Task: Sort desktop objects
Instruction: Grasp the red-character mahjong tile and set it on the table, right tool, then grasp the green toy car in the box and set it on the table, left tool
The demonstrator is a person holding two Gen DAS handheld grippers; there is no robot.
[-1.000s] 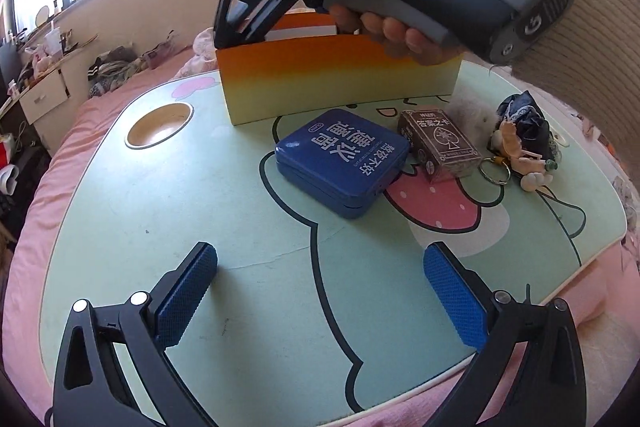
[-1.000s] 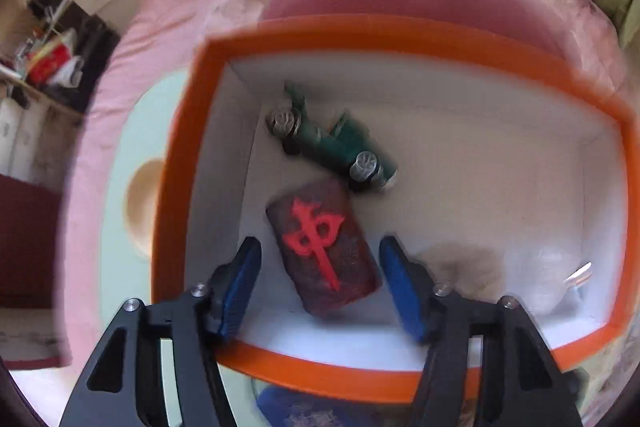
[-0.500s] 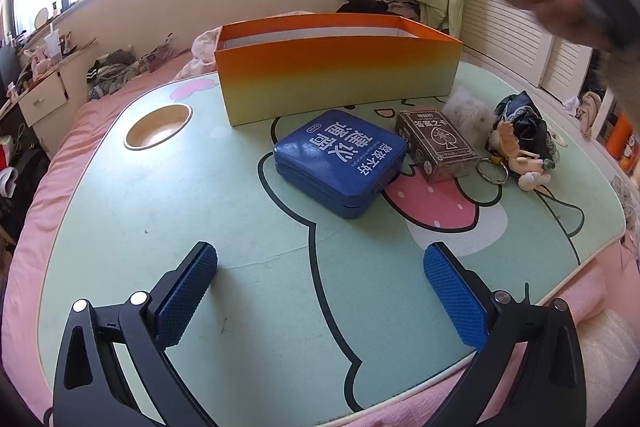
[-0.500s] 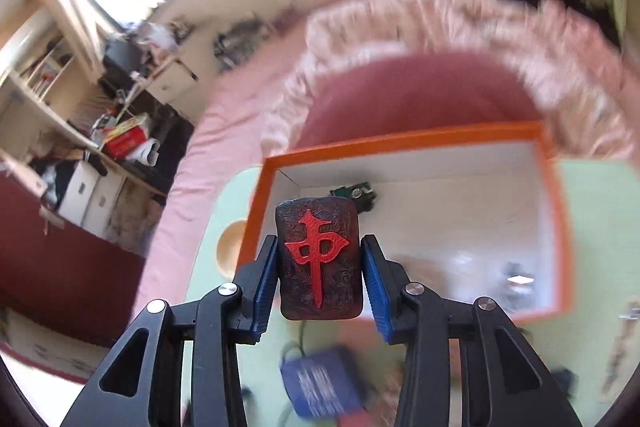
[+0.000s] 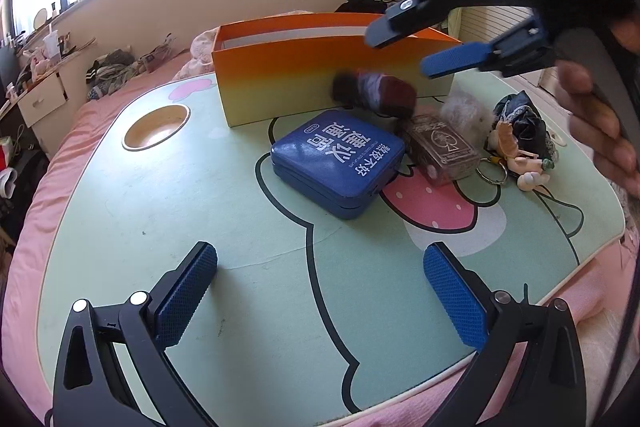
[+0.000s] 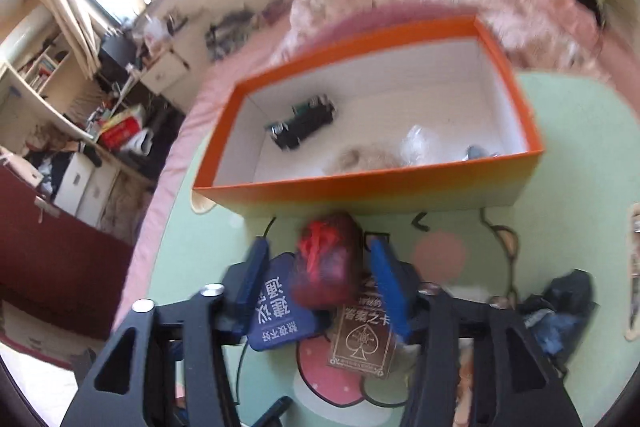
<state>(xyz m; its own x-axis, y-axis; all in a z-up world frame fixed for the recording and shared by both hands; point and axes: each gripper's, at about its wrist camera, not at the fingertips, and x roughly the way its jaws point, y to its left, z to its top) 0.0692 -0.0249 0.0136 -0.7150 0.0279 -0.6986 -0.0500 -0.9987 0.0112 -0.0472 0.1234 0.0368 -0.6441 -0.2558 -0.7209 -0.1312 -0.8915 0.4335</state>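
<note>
In the right wrist view the right gripper (image 6: 318, 291) is seen at the lower middle of the frame with its jaws opening; the dark red mahjong block (image 6: 326, 261) with the red character lies blurred between the blue pads (image 6: 386, 281), and a gap shows on both sides, so it is judged to be released rather than gripped. In the left wrist view the same block (image 5: 374, 93) appears smeared in the upper middle, below the right gripper (image 5: 404, 47) and in front of the near wall of the orange box (image 5: 280, 83), above the far edge of the blue tin (image 5: 338, 163). The box itself sits in the upper half of the right wrist view (image 6: 360, 189), with a green toy car (image 6: 302, 123) and some pale fluff already inside. The main risk is judged to be that the block has been let go outside the box: it may land on the tin or on the card deck (image 6: 362, 341), bounce, and slide toward the table edge (image 5: 600, 235) at the right, or knock the keychain clutter (image 5: 516, 143) there. A strike on the box's thin wall might shove the box back. If the block comes to rest on the tin's lid, a tilted, unstable pick would be required. The left gripper (image 5: 320, 291) is held wide open and empty over bare table in the lower part of its own view, well apart from everything, so no catch can be expected from it.
</note>
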